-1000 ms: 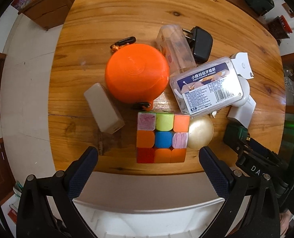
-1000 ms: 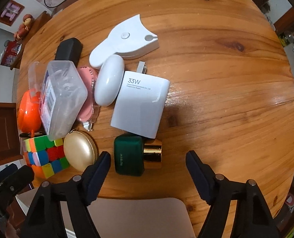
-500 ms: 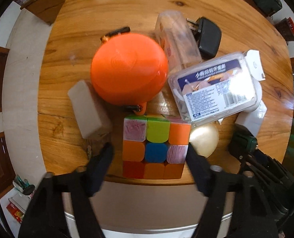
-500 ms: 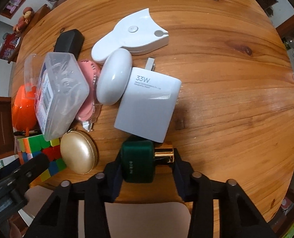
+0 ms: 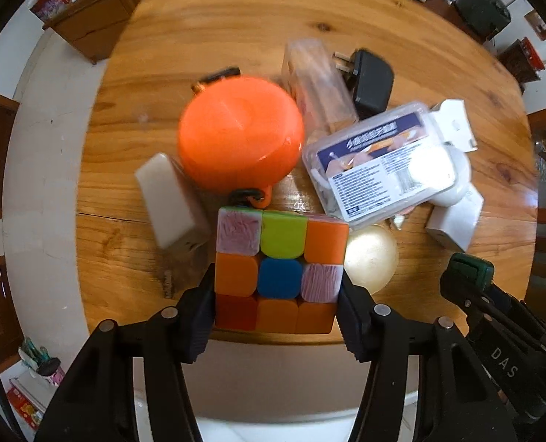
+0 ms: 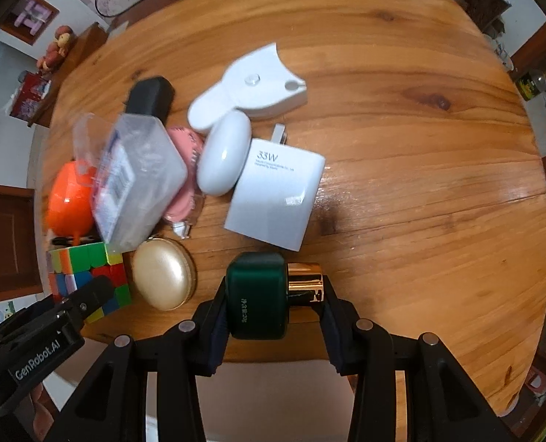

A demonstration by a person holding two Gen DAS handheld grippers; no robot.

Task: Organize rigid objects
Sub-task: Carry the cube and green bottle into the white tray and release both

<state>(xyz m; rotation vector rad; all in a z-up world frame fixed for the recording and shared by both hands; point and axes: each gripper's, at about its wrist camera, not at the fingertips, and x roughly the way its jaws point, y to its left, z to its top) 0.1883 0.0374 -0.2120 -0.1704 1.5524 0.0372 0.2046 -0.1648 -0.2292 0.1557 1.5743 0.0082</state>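
A pile of small rigid objects lies on a round wooden table [image 5: 206, 29]. My left gripper [image 5: 275, 307] is shut on the colourful puzzle cube [image 5: 278, 269] at the table's near edge; the cube also shows in the right wrist view [image 6: 88, 280]. My right gripper [image 6: 273, 316] is shut on a dark green jar with a gold cap [image 6: 261, 294], its pads pressing the jar's base and cap. The jar's corner shows at the right of the left wrist view [image 5: 469, 269].
Around the cube lie an orange round case [image 5: 239, 136], a grey block [image 5: 169, 199], a gold compact [image 5: 370, 258], a clear labelled box [image 5: 383, 169], a clear tube [image 5: 317, 84] and a black plug [image 5: 370, 81]. A white 33W charger [image 6: 276, 199], white oval case [image 6: 223, 154] and white holder [image 6: 250, 88] lie beyond the jar.
Both grippers moved forward and closed: the left jaws came in onto the cube's sides, the right jaws onto the green jar. The pile shifted slightly in view.
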